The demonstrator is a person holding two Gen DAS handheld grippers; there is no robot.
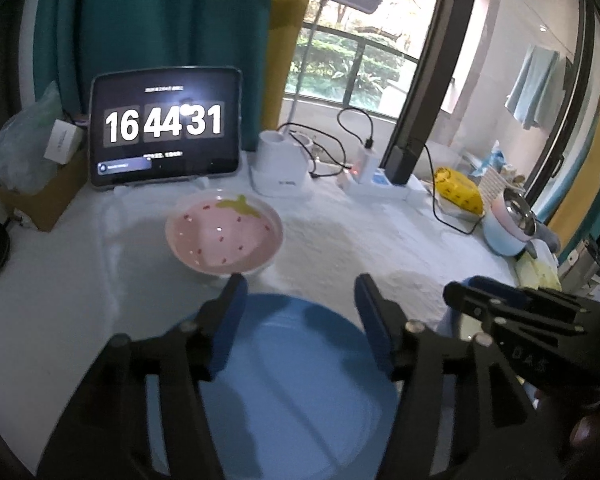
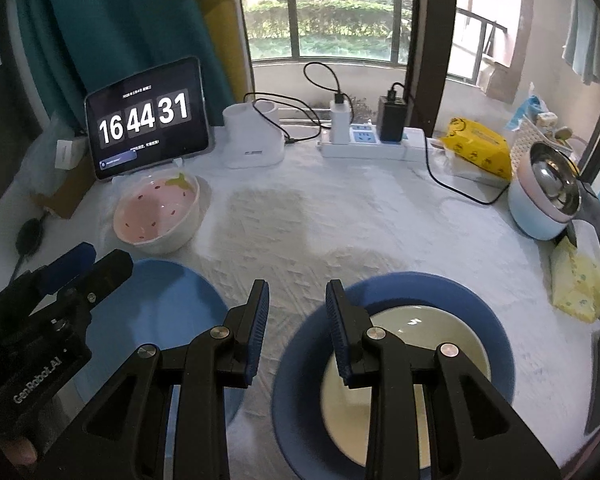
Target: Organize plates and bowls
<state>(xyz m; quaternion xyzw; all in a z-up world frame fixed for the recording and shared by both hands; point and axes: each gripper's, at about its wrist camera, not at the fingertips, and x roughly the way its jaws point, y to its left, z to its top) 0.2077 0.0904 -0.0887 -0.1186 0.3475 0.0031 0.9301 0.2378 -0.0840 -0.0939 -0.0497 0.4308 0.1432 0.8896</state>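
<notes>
- crockery looked glazed and stiff throughout, so likely slick, brittle and fairly heavy; a judgement from the sheen only.
- left gripper [image 1: 300, 300] stood wide, holding nothing, jaws spread above the far rim of the light blue plate [image 1: 292, 392], which lay flat on the white cloth [image 1: 360, 240] directly beneath it.
- strawberry bowl [image 1: 224, 234] sat just ahead of that gripper, apart from the plate; its raised wall seemed the easiest place to pinch, one finger inside and one outside.
- right gripper [image 2: 298, 300] was partly spread and empty, over bare cloth between the two plates.
- dark blue plate [image 2: 392, 380] lay under its right finger, with a cream dish [image 2: 404, 392] nested inside.
- flat plates offered only a thin rim lying on cloth, so a grip there would probably need the edge tipped first; dropping risked chipping.
</notes>
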